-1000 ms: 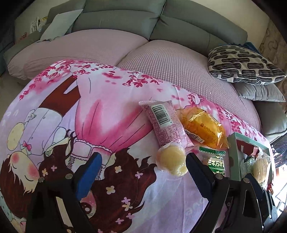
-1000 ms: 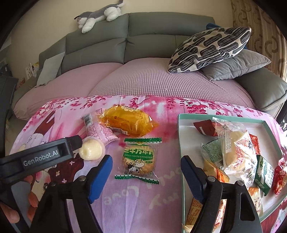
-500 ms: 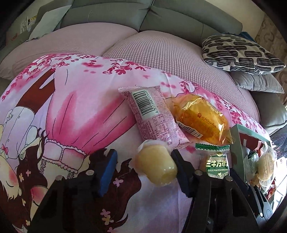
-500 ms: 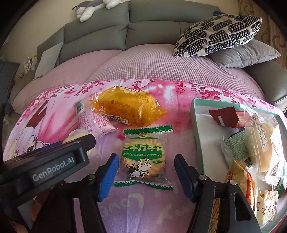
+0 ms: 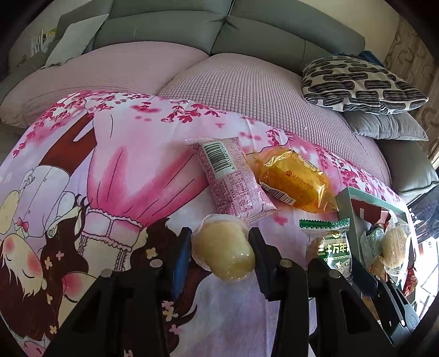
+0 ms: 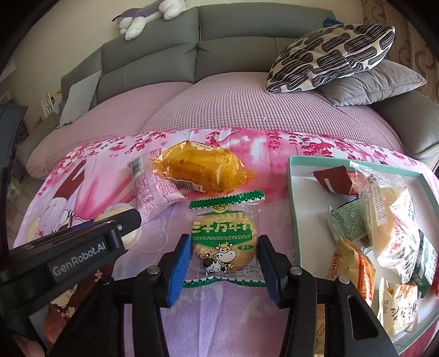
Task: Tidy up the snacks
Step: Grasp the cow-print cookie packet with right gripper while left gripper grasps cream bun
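Note:
My left gripper (image 5: pixel 219 247) is closed on a pale yellow jelly cup (image 5: pixel 223 250) lying on the pink cartoon cloth (image 5: pixel 109 178). My right gripper (image 6: pixel 223 256) is closed around a green cow-print biscuit packet (image 6: pixel 223 239), its pads touching the packet's sides; the packet also shows in the left wrist view (image 5: pixel 329 241). A pink barcode packet (image 5: pixel 233 178) and an orange cake packet (image 5: pixel 295 180) lie behind them. A teal-rimmed box (image 6: pixel 290 192) at the right holds several wrapped snacks.
A grey sofa (image 6: pixel 233 35) with a pink quilted cover (image 6: pixel 260 101) lies behind the cloth. A black-and-white patterned cushion (image 6: pixel 329 52) and a grey cushion (image 6: pixel 376 85) sit at the back right. A plush toy (image 6: pixel 148 13) lies on the sofa back.
Both grippers moved forward and closed: the left around the jelly cup, the right around the green biscuit packet.

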`<state>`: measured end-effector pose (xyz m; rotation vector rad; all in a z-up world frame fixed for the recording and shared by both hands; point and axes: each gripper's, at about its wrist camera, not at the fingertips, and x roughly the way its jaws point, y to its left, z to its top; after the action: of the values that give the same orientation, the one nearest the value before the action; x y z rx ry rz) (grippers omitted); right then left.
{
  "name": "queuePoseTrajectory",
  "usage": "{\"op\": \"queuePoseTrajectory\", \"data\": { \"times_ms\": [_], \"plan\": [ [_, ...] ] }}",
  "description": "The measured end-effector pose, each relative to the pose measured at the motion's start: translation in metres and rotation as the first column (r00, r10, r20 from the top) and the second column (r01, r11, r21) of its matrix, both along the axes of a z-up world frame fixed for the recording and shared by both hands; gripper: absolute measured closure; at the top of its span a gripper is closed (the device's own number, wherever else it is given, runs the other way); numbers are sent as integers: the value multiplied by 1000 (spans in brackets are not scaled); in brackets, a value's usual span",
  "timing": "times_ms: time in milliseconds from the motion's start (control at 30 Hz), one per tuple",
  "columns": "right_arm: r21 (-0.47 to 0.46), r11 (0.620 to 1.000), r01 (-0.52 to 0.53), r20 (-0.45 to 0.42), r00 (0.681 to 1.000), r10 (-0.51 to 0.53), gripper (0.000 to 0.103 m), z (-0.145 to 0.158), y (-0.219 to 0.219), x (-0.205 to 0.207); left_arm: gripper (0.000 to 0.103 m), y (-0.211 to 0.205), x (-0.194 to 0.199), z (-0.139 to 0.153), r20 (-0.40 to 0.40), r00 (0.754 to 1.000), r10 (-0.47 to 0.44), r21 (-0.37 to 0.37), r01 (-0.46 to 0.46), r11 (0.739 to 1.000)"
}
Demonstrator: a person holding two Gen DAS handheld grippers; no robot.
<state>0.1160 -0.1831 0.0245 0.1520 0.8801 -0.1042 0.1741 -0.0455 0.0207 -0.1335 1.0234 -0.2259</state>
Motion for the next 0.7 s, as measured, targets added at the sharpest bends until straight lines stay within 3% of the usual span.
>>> {"op": "queuePoseTrajectory", "data": {
  "times_ms": [300, 700],
  "plan": [
    [-1, 1000, 15, 44, 999, -15, 51, 28, -6, -30, 59, 0, -20, 27, 51, 999, -10, -14, 11, 1000],
    [18, 999, 45, 55, 997, -46, 51, 36, -22, -48, 59, -27, -43, 47, 94, 992, -82, -11, 84, 996]
  ]
}}
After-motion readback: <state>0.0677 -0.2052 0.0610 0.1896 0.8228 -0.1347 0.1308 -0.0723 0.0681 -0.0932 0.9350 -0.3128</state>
